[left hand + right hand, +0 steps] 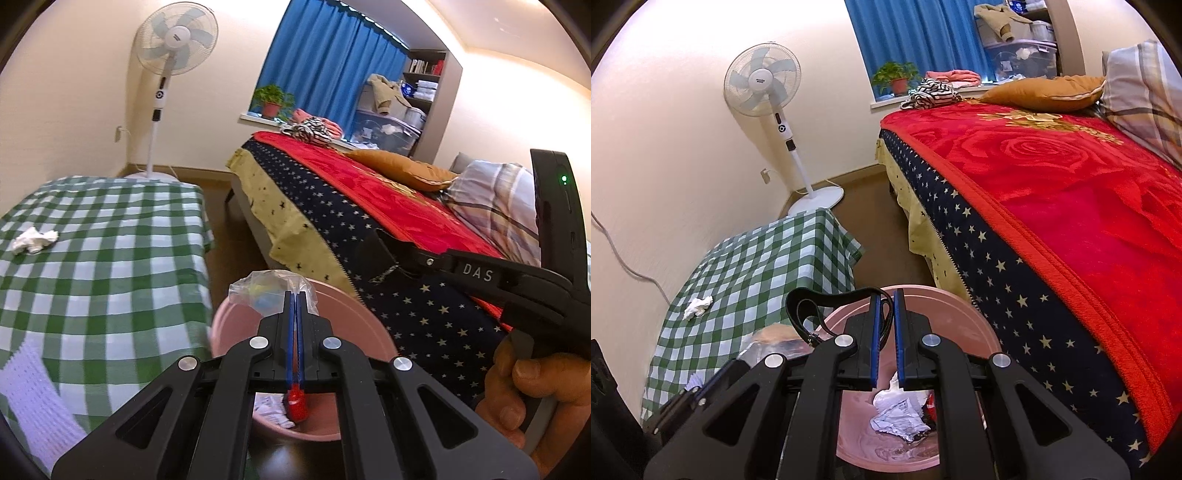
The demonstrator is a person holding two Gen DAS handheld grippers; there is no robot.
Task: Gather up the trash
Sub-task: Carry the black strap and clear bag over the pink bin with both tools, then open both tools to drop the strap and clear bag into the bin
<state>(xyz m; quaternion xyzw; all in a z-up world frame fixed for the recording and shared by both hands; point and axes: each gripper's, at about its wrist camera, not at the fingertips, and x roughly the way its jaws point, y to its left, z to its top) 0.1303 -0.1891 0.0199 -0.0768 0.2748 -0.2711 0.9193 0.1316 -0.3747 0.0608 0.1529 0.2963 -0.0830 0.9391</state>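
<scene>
Your biggest risk is the pink bin (960,325): your right gripper (885,295) is clamped on its thin black handle strap (827,295), so the bin hangs from one loop and can tilt or swing against the star-patterned bed cover (1015,295) at three o'clock, spilling the crumpled paper (897,410) already inside.

Next, your left gripper (296,295) is pinched shut on a clear plastic wrapper (266,291), which sits over the bin's rim (236,317) at its eleven o'clock edge. Let go too early and the light film likely drifts down between the bin and the green checked table (110,258) at nine o'clock.

One more piece waits: a white tissue wad (33,240) lies on the table's far left.

Hard to make out: the bin's bottom is cut off by both grippers' frames, the red item (297,402) inside is only partly seen, and the wrapper's contents are blurred.
</scene>
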